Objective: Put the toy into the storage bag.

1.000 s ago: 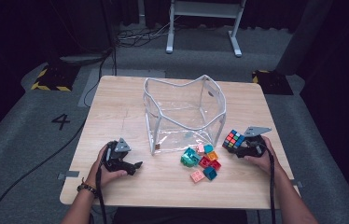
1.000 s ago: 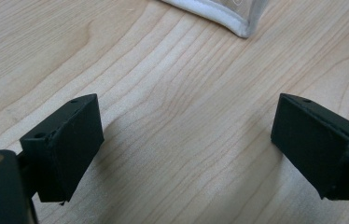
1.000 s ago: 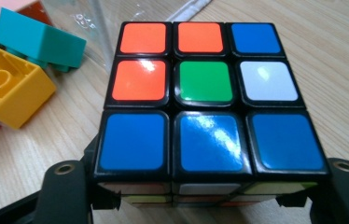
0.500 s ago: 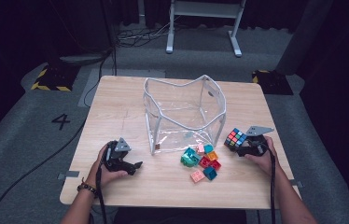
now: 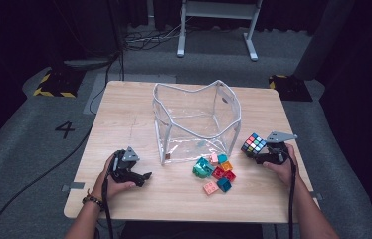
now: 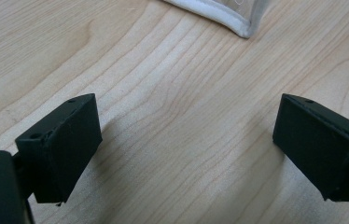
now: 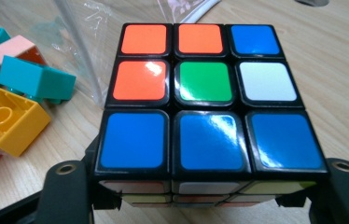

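One puzzle cube (image 5: 253,144), gripped between the right gripper's (image 5: 259,155) fingers, now rides lifted and nearer the clear bag (image 5: 196,119), apparently bound for it; the left gripper (image 5: 143,176) rests wide and empty on the worktop (image 5: 124,107).

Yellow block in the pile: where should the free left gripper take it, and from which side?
Grip the yellow block across its two flat side walls, coming down from above: its stud faces up, and red and teal blocks crowd it. The left gripper is open on the bare table. A judgement only.
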A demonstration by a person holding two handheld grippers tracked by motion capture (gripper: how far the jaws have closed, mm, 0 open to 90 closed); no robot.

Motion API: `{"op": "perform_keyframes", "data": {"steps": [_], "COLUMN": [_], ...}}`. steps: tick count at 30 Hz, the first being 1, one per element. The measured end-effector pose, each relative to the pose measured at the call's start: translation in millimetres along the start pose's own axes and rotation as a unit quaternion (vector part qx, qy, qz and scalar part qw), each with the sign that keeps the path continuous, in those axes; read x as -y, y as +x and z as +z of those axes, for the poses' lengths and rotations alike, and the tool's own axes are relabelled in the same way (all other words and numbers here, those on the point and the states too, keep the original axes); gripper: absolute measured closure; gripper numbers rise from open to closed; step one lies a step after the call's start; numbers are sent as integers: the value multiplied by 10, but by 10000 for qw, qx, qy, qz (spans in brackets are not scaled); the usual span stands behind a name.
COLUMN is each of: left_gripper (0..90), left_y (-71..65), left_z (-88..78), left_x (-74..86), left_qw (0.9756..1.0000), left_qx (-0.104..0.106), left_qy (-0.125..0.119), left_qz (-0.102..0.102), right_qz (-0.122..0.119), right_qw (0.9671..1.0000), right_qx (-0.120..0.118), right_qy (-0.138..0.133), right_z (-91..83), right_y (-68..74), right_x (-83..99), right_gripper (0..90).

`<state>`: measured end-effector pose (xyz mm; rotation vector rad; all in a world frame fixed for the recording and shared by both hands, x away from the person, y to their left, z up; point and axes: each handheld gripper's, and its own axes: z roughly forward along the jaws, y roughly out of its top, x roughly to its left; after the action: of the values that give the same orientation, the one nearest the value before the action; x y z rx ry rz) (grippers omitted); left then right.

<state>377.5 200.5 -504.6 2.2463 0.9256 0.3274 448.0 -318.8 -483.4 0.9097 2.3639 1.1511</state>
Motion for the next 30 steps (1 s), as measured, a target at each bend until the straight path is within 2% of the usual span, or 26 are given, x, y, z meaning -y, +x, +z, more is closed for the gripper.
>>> {"op": "perform_keyframes", "data": {"steps": [10, 12, 13, 15, 20, 21, 30], "left_gripper": [73, 73, 73, 73, 73, 73, 73], "left_y": [1, 6, -1, 0, -1, -1, 0], "left_z": [6, 10, 7, 8, 8, 8, 8], "left_x": [-9, -11, -8, -9, -8, -8, -8], "left_qw": [10000, 10000, 10000, 10000, 10000, 10000, 10000], "left_qx": [-11, -19, 20, 6, 10, 3, -2], "left_qy": [22, -7, 29, 17, 23, 21, 15], "left_qz": [-39, 0, -54, -36, -49, -45, -40], "right_qz": [39, -50, -34, -2, 15, -17, -96], "right_qw": [9998, 9997, 9996, 9996, 9987, 9984, 9975], "right_qx": [36, 87, 142, 91, 133, 201, 228], "right_qy": [-198, -208, -229, -266, -501, -536, -667], "right_z": [-117, -135, -147, -174, -274, -302, -388], "right_y": [-7, -14, -9, -13, -24, -25, -19], "right_x": [-73, -83, -92, -111, -219, -266, -425], "right_gripper": [339, 339, 339, 339, 339, 339, 339]}}
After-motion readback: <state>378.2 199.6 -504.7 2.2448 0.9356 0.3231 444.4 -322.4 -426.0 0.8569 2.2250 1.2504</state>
